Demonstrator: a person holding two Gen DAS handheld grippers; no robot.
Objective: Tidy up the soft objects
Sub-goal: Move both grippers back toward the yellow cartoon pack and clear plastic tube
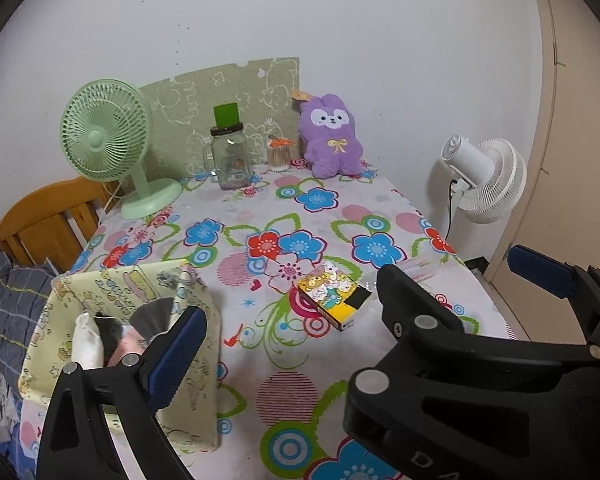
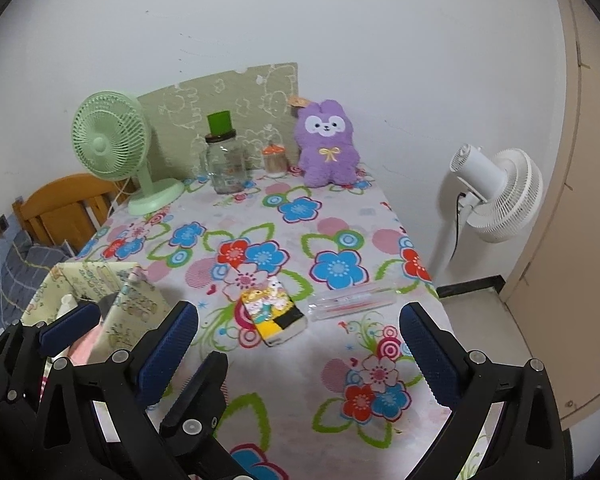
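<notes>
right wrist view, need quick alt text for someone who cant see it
Both open tools hover over the near edge of a floral tablecloth, the right tool empty, the left tool beside a yellow fabric bin of soft items. Mid-table lie a cartoon tissue pack and clear case; a purple plush, jar and green fan line the wall.

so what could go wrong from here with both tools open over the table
1. The cloth bag stands at the table's near left corner; nudging it with the left tool might tip it and spill the soft things inside.
2. Reaching for the purple plush at the back could knock the glass jar or green fan beside it.
</notes>
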